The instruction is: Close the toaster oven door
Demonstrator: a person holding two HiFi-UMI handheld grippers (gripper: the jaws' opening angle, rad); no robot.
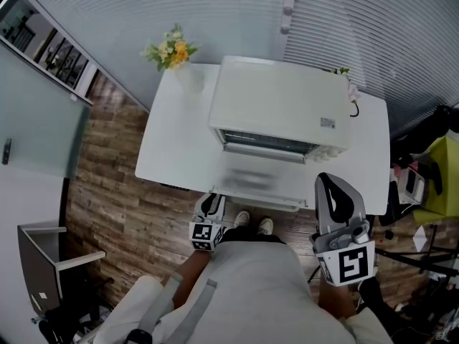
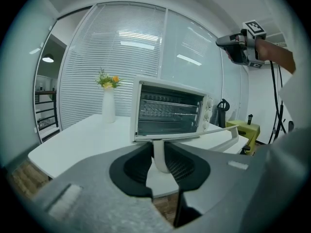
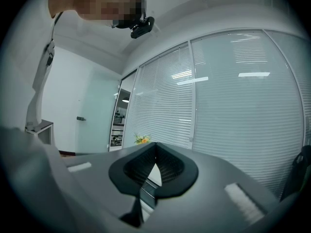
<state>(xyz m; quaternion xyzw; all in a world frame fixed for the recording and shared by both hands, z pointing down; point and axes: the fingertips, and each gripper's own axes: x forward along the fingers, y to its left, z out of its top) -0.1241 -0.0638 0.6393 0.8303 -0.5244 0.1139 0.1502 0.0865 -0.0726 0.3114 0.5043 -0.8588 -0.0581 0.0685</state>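
A white toaster oven (image 1: 280,110) stands on a white table (image 1: 168,149), and its door (image 1: 251,181) hangs open toward me, close to level. In the left gripper view the oven (image 2: 170,108) faces me with its wire rack showing. My left gripper (image 1: 210,208) is under the door's front left corner. Its jaws (image 2: 159,149) are shut on the white post of the door handle (image 2: 159,160). My right gripper (image 1: 332,186) hangs shut and empty in the air to the right of the door, its fingertips meeting (image 3: 155,147). It also shows high up as the right gripper (image 2: 234,46) in the left gripper view.
A white vase of yellow flowers (image 1: 174,54) stands at the table's far left corner. Window blinds run behind the table. A yellow-green seat (image 1: 445,181) and dark clutter lie to the right, and a grey cabinet (image 1: 43,264) stands at the lower left. My feet (image 1: 252,224) are at the table's front edge.
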